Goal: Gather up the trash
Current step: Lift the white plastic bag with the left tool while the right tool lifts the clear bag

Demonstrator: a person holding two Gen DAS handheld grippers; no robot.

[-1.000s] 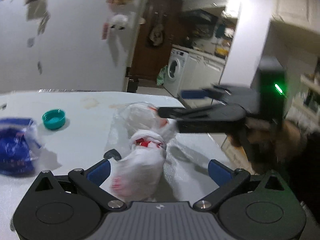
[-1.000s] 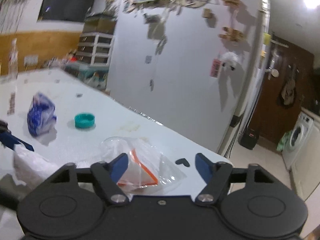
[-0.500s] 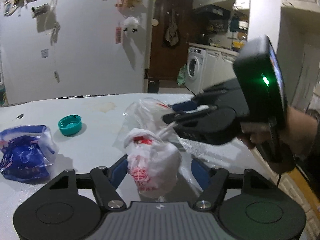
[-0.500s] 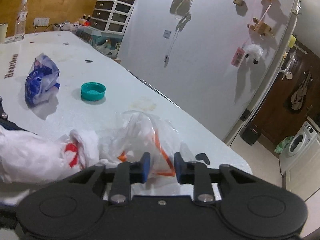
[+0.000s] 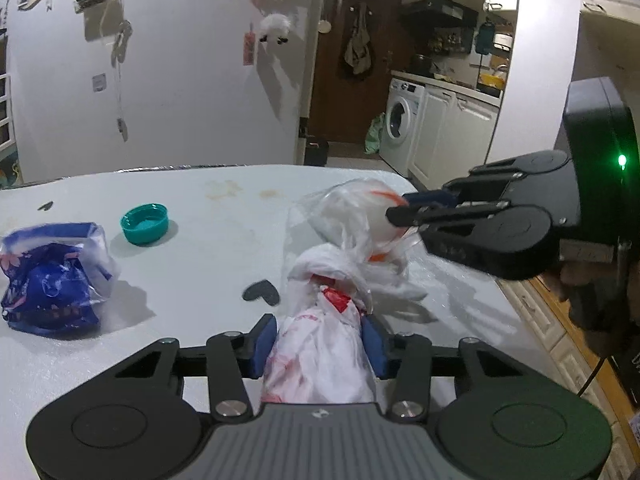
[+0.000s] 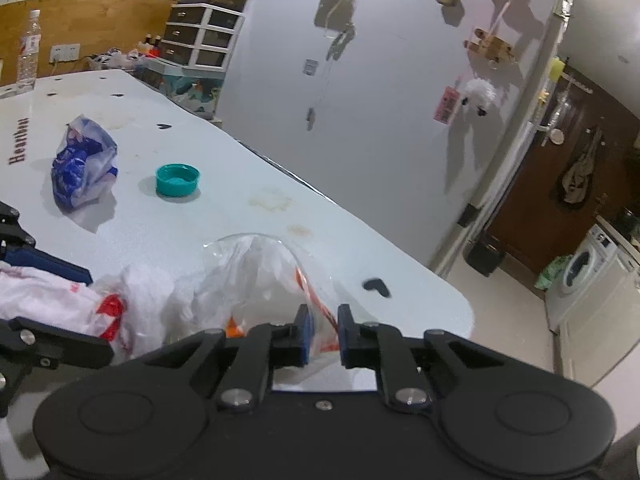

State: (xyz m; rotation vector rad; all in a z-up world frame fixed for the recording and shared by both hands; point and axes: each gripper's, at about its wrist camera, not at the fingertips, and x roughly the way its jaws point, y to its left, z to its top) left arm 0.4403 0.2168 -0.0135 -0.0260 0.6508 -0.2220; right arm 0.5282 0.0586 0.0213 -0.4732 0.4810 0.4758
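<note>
1. From left wrist: left gripper (image 5: 320,340) jaws closing, white red-printed bag (image 5: 320,344) between the pads on table (image 5: 200,248).
2. From right wrist: right gripper (image 6: 323,336) clamped on clear bag (image 6: 260,276), touching the white bag; teal cap (image 6: 177,179) well apart.

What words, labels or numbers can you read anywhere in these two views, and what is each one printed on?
"Heathm", or close to it, in dark red: on the white table, at its left edge in the right wrist view; the last letters are unsure.
Red print on the white plastic bag: crumpled, unreadable.
Pattern on the blue wrapper: no legible words.
Water bottle label: too small.
</note>
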